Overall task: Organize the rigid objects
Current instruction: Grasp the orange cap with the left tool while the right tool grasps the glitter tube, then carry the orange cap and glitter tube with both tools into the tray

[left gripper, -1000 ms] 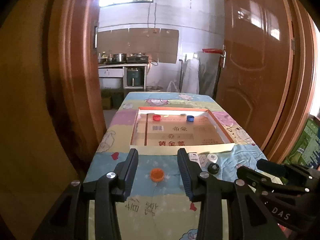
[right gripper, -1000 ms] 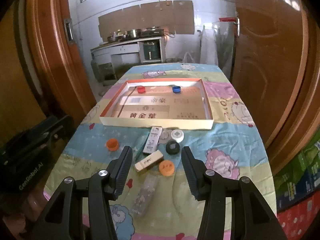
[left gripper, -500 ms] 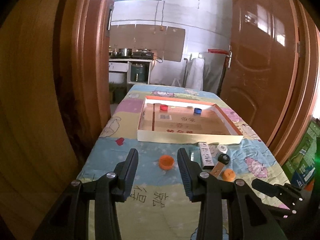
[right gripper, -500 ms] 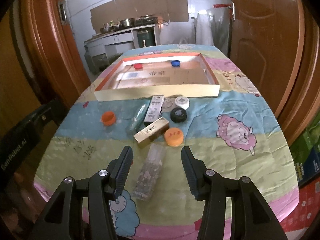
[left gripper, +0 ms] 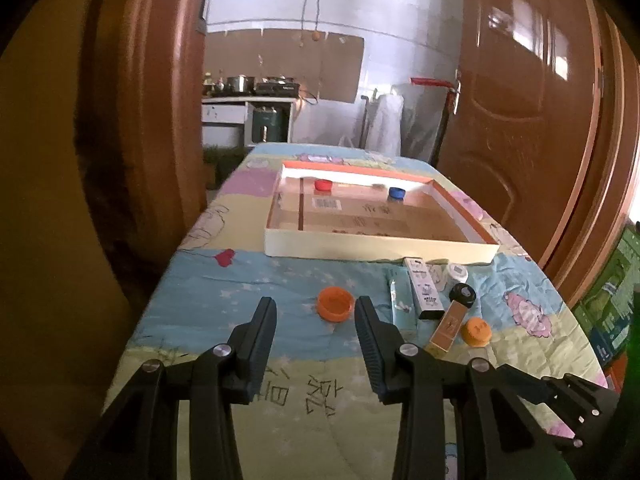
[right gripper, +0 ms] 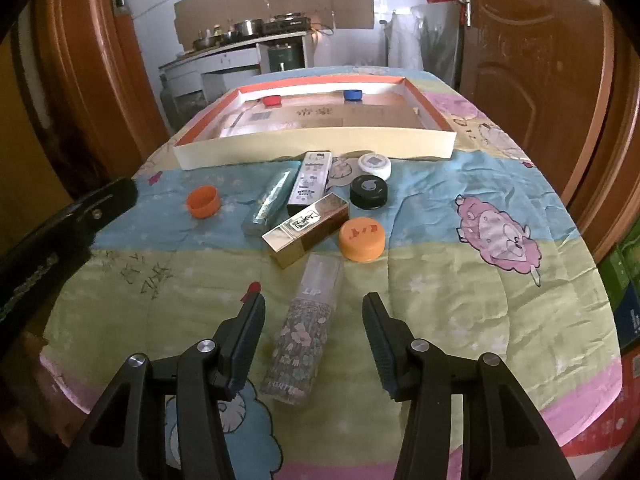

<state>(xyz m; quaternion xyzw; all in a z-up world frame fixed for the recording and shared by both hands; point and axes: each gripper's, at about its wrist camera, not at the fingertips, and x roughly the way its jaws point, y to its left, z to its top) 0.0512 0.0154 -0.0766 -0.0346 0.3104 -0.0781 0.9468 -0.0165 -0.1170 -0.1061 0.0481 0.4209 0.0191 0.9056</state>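
Two caps, a red cap point(right gripper: 272, 100) and a blue cap point(right gripper: 353, 95), already sit at the far wall of the shallow box point(right gripper: 316, 144), so my guess is everything loose on the quilted counter point(right gripper: 460, 280) goes in there too. Closest to the right gripper point(right gripper: 314, 344) is the clear floral lip tube point(right gripper: 306, 332), lying flat and pointing away between the spread, empty jaws, so that looks like the pick in hand. I'd drop straight down and pinch it across its narrow width near the middle, since a smooth round tube will likely roll or squirt out if caught near an end. Its far tip sits just beside the gold box point(right gripper: 306, 230) and the orange lid point(right gripper: 362, 239), so lift before swinging. Left gripper point(left gripper: 315, 344) is also wide open with nothing in it, lined up near the orange cup-cap point(left gripper: 335, 303), which stands well apart from the clutter. Plenty of bare quilt on the right side; the box's near wall needs clearing, and the counter edge is close on the left.
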